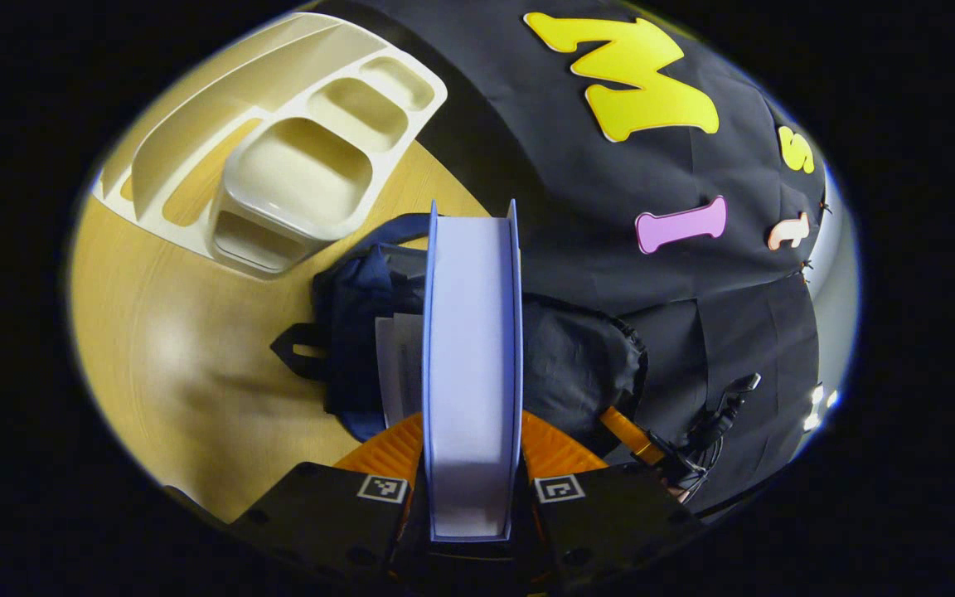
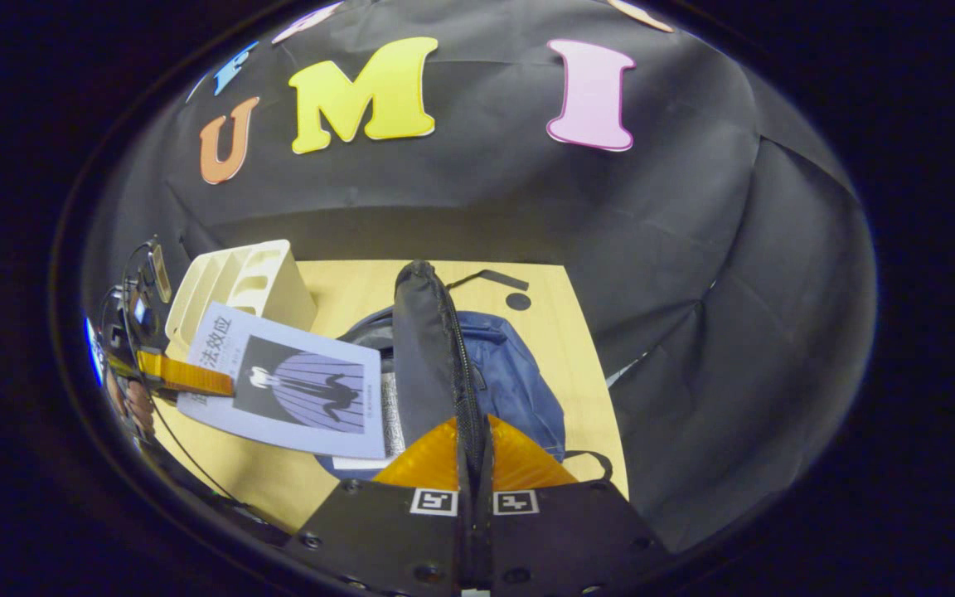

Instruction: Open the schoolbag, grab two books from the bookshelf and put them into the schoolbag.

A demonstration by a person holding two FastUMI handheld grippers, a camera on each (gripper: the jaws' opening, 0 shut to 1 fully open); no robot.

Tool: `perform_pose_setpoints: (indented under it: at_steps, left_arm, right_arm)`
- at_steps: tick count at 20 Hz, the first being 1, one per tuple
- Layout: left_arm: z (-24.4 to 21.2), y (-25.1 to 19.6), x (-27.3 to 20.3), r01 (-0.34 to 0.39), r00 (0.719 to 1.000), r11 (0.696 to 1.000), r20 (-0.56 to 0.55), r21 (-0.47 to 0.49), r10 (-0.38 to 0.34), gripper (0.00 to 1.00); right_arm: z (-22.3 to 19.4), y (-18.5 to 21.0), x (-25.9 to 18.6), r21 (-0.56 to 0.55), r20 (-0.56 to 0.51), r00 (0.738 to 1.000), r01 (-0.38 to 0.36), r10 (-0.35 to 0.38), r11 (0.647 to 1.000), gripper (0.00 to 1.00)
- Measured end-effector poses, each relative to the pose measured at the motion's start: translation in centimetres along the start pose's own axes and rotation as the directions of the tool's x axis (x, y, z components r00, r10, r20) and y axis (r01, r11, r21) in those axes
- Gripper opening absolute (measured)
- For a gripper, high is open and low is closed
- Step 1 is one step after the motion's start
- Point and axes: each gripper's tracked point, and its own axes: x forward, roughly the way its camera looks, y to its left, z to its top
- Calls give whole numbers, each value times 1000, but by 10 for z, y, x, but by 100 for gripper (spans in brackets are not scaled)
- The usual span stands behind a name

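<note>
**Second book poised over the opened schoolbag**

Left gripper view. My left gripper is clamped on a pale blue book, seen edge-on, both fingers pressing its covers. Beyond it lies the navy schoolbag on the wooden table, with white page edges of another book showing at its mouth. The cream bookshelf, a divided desk rack, stands just behind the bag, its slots bare as far as I can see. I judge the step in hand to be stowing the second book.

Right gripper view. My right gripper is closed narrow on the black flap of the schoolbag, both fingers pinching the fabric along its zip and holding it upright so the mouth stays open. The book hangs tilted over the opening, held at its corner by the left gripper; the bookshelf sits near behind it. The cover carries a dark figure on a striped ground and a column of Chinese characters, too small for me to read with confidence. The next move, in my judgement, calls for lowering the book edge-first into the gap beside the first, flap held taut, then releasing.
</note>
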Motion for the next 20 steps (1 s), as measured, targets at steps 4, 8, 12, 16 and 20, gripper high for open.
perform_pose_setpoints:
  at_steps: [4, 8, 12, 16, 20]
  left_arm:
    - [-7, 10, 22, 20, 1000, 1000, -1, 5, -20, 42]
    - [-19, 8, 43, 63, 998, 997, -21, -37, -64, 42]
    - [-24, -2, 70, 90, 996, 995, -21, -40, -91, 41]
    - [-33, -11, 100, 124, 992, 991, -30, -55, -126, 42]
    - [-46, -9, 130, 152, 986, 985, -55, -79, -157, 42]
  right_arm:
    - [4, 0, -1, 11, -2, 1000, -5, 5, 1000, 1]
    - [7, 1, 0, 17, -7, 1000, -7, 7, 1000, 1]
    - [21, 2, -7, 5, 13, 1000, -2, 2, 1000, 1]
    - [24, 11, -10, 5, 3, 1000, -21, 21, 1000, 1]
    - [28, 11, -11, 1, 3, 1000, -13, 13, 1000, 1]
